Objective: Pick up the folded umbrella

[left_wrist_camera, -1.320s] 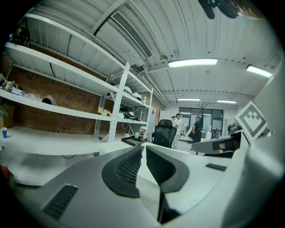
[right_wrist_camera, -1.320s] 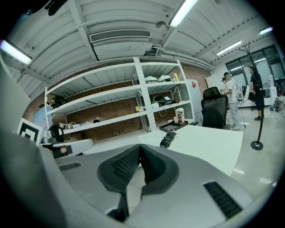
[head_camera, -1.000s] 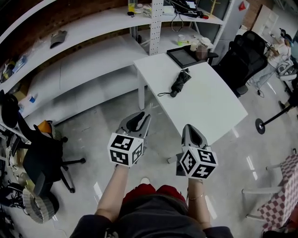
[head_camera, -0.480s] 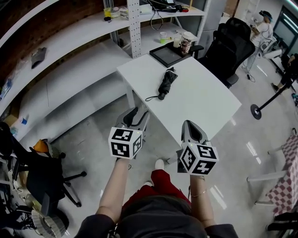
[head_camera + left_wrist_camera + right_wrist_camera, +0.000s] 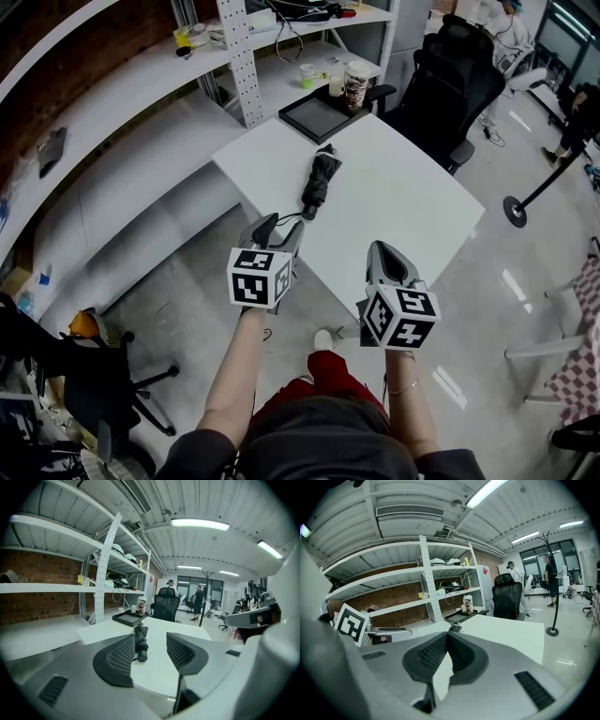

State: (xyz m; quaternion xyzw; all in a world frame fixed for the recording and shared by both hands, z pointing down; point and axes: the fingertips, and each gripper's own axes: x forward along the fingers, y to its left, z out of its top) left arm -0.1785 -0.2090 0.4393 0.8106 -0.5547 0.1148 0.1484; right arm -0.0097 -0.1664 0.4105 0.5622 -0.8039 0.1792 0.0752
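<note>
The folded black umbrella (image 5: 319, 180) lies on the white table (image 5: 403, 202), near its left edge, with the wrist strap toward me. My left gripper (image 5: 277, 228) hovers just short of the table's near corner, in line with the umbrella. Its jaws have just been opening and stand open with nothing between them. In the left gripper view the umbrella (image 5: 139, 641) shows through the gap of the left gripper (image 5: 150, 654), still some way ahead. My right gripper (image 5: 382, 253) is over the table's front edge, shut and empty. The right gripper (image 5: 446, 639) points past the umbrella (image 5: 454, 628), of which only one end shows.
A black tray (image 5: 319, 114) and a patterned cup (image 5: 355, 86) sit at the table's far end. A black office chair (image 5: 450, 80) stands behind the table, another chair (image 5: 89, 375) at lower left. White shelving (image 5: 122, 112) runs along the left. A stand's round base (image 5: 515, 211) is on the right.
Both grippers have moved forward toward the table, so the umbrella lies much closer to them. The left gripper's jaws have opened. The right jaws stayed shut.
</note>
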